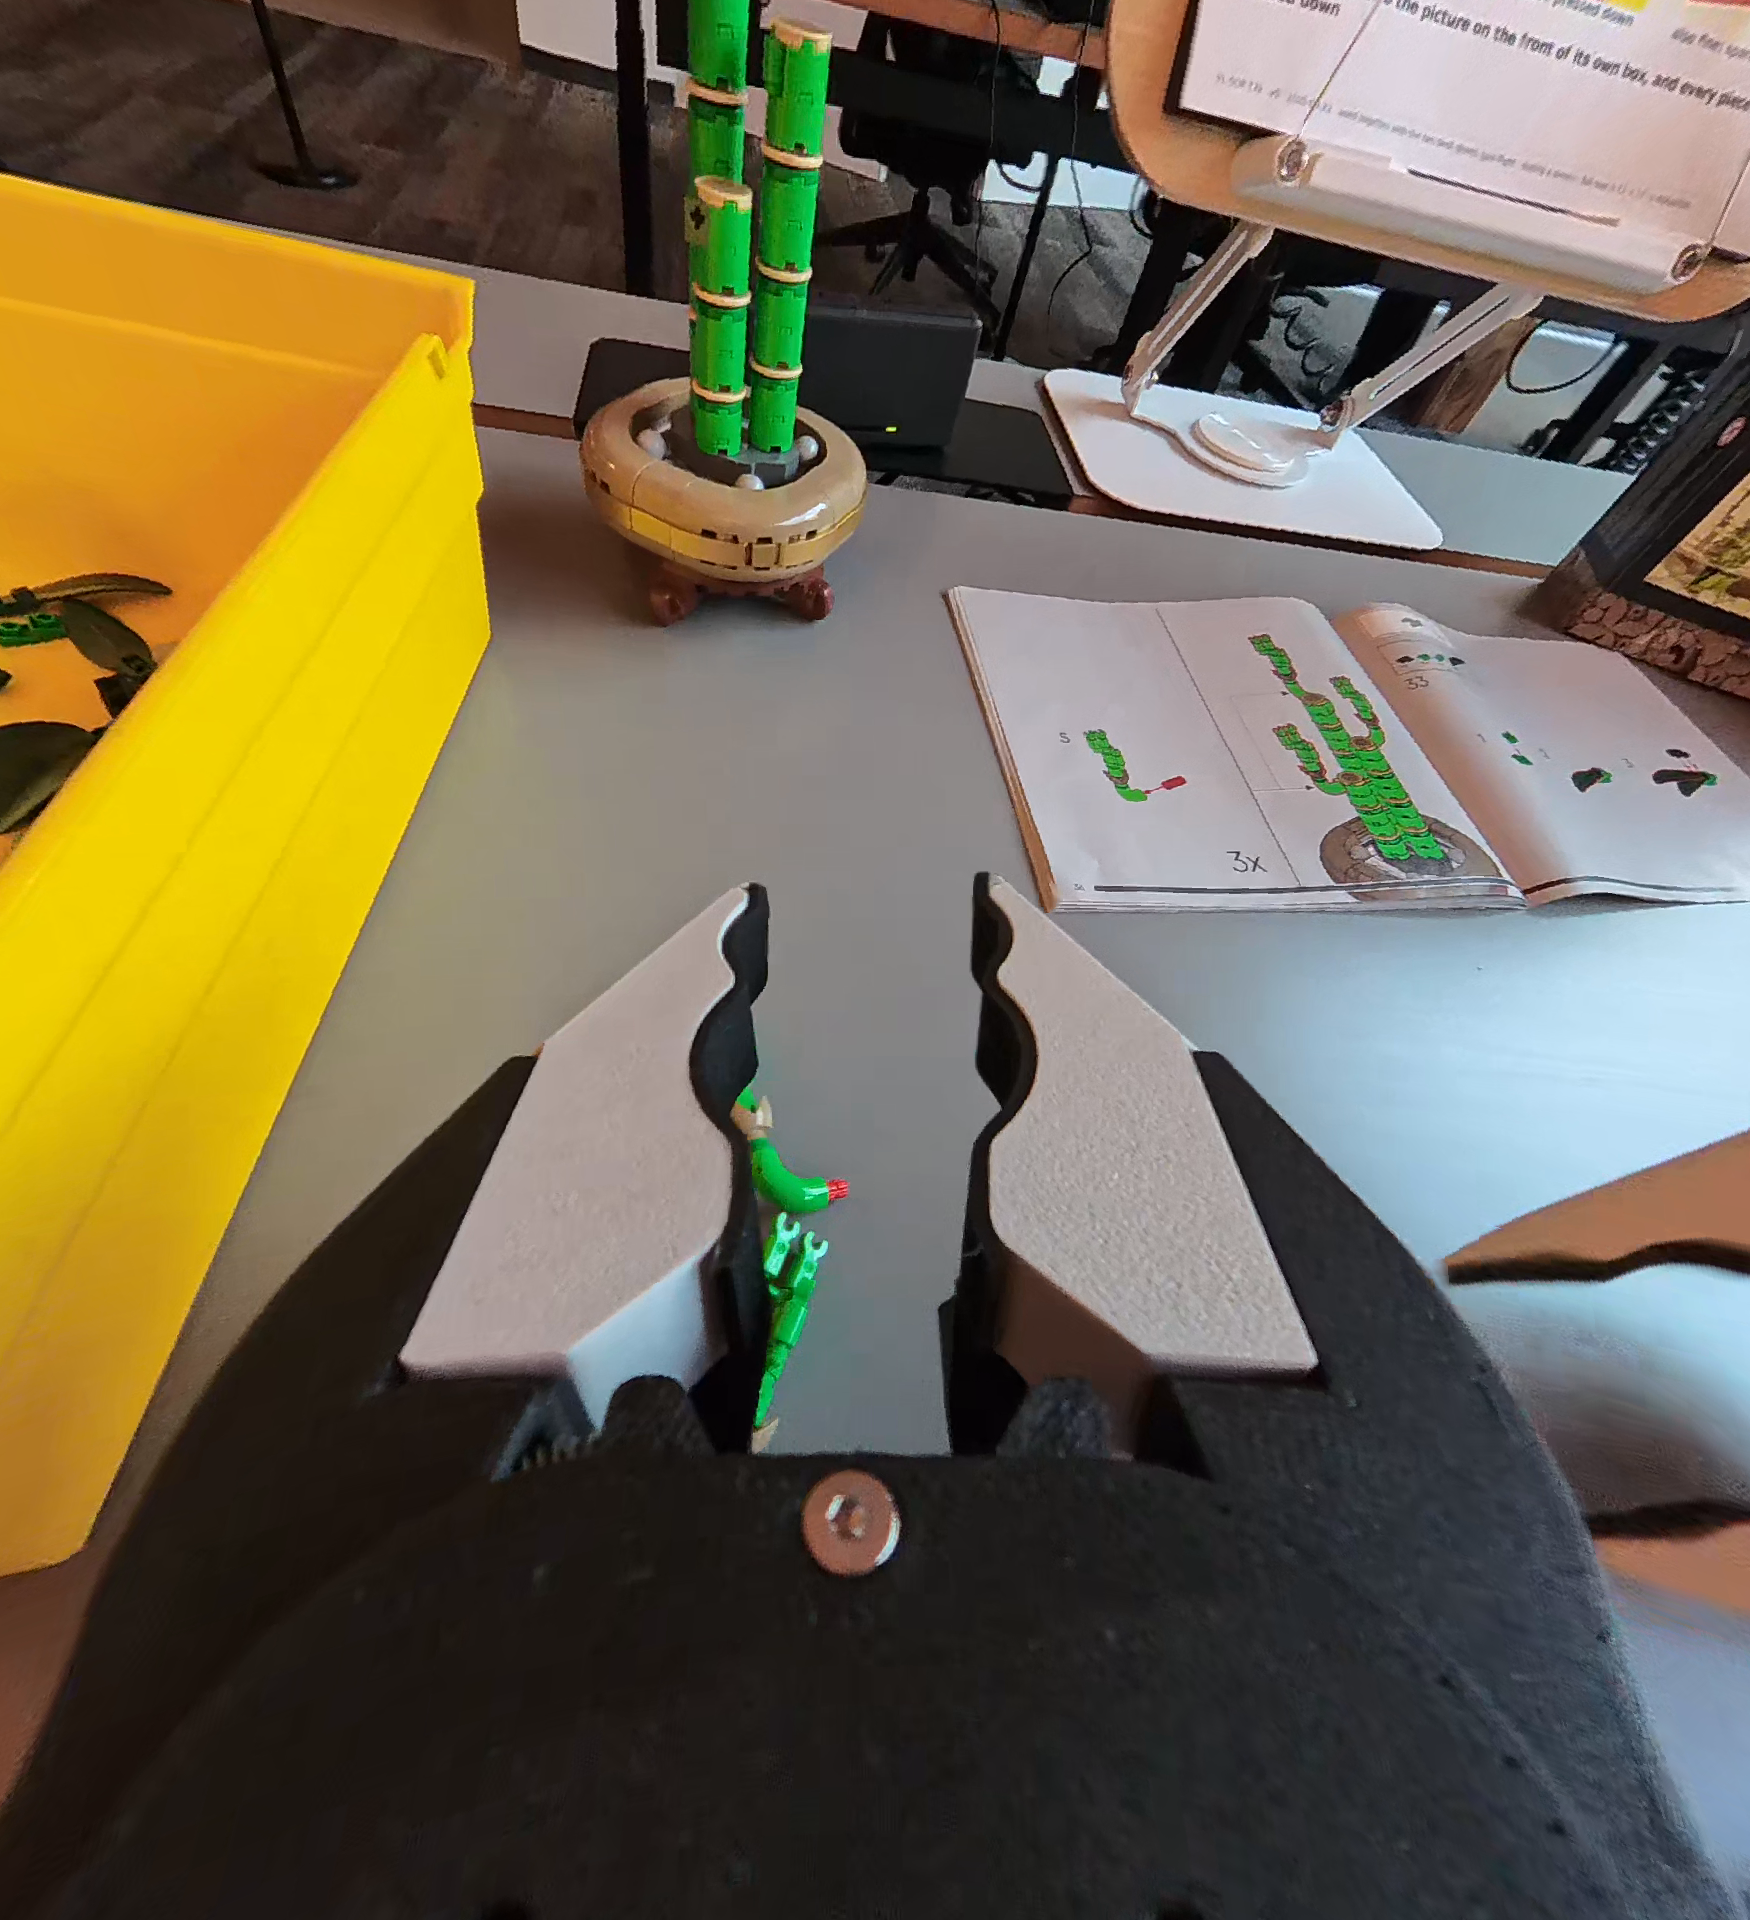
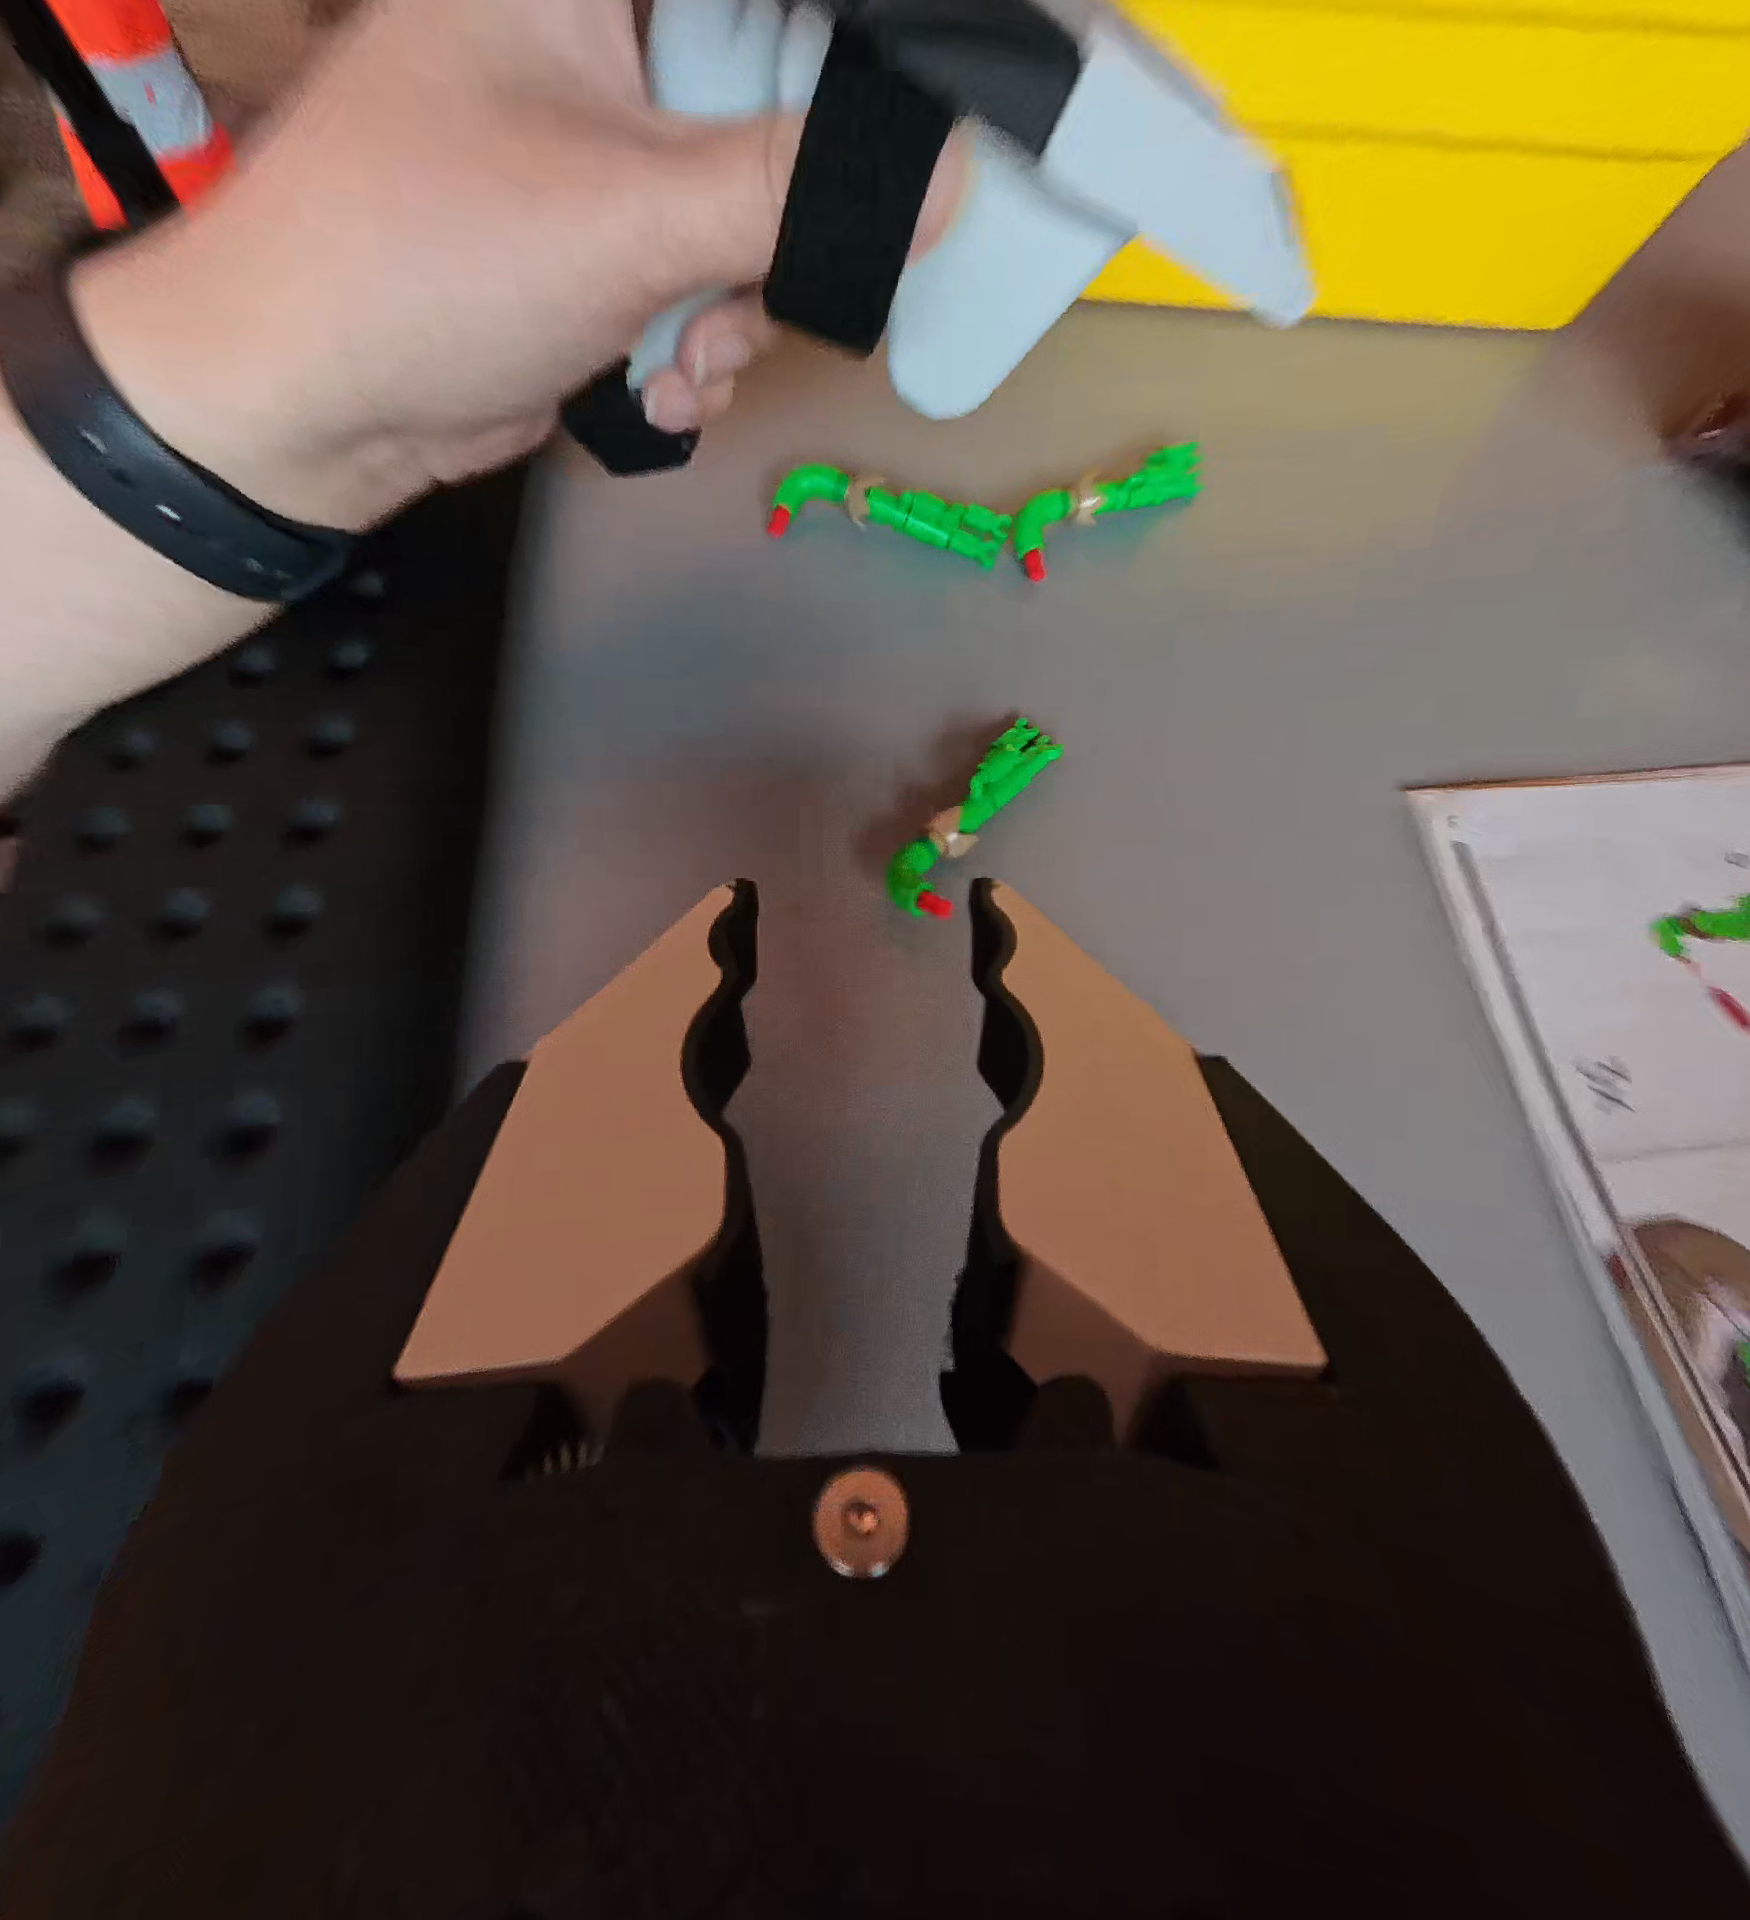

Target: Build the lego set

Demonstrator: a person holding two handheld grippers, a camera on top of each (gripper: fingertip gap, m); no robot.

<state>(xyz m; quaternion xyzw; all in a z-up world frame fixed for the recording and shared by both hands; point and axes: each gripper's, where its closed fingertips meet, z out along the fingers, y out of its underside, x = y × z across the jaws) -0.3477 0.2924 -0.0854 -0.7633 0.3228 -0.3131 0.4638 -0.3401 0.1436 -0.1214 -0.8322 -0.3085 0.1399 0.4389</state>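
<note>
- So, far left: yellow bin point(image 1: 227, 644) holds dark green leaf pieces point(image 1: 9, 758); it sits on the grey table point(image 1: 746, 790).
- Bamboo model point(image 1: 736, 343) stands upright in its tan pot, behind the left gripper point(image 1: 869, 914), jaws apart, nothing held.
- Two green branch pieces point(image 2: 985, 509) lie end to end near that gripper; long axes run roughly left-right in the right wrist view, red pins at their left ends.
- Nearest branch piece point(image 2: 970, 821) lies just ahead of the right gripper point(image 2: 863, 902), jaws released, empty. Long axis diagonal, red pin toward the gripper, clip end away.
- Handling guess: light, stiff plastic, joints may pop apart; grip mid-stem, across the long axis.
- Right: instruction booklet point(image 1: 1370, 748) lies open.
</note>
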